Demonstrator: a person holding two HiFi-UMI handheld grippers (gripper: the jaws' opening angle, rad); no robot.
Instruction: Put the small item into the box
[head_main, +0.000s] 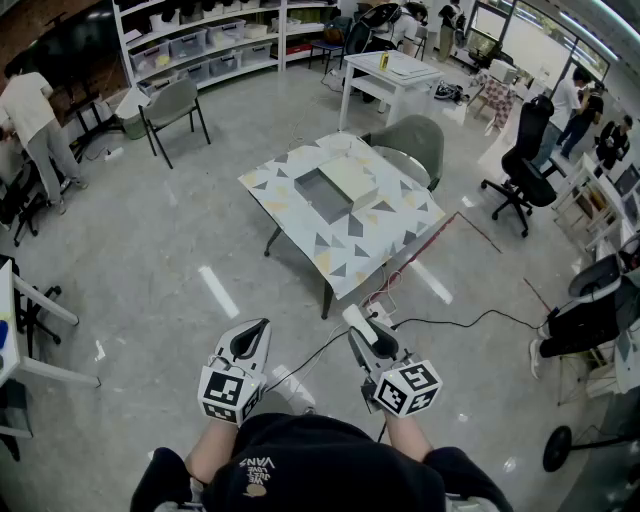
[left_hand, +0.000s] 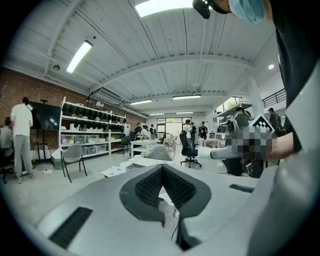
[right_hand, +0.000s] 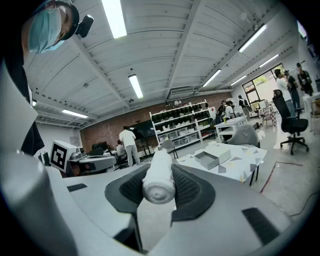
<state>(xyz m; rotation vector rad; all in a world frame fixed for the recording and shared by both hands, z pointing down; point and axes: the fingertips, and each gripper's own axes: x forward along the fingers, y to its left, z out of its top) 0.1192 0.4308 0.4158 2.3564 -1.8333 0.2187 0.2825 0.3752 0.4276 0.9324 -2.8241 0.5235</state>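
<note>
Right gripper clamped on white roll mid-length, well apart from box on table. Roll looks soft, light, squashy: hold middle, squeeze gently. Left gripper pinched closed, empty.

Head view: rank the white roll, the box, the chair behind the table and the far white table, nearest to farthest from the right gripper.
1. White roll: clamped in the right gripper, at its tip.
2. Box: open, on the patterned table ahead.
3. Chair: just beyond that table, to the right.
4. White table: farthest, near the view's top.
</note>
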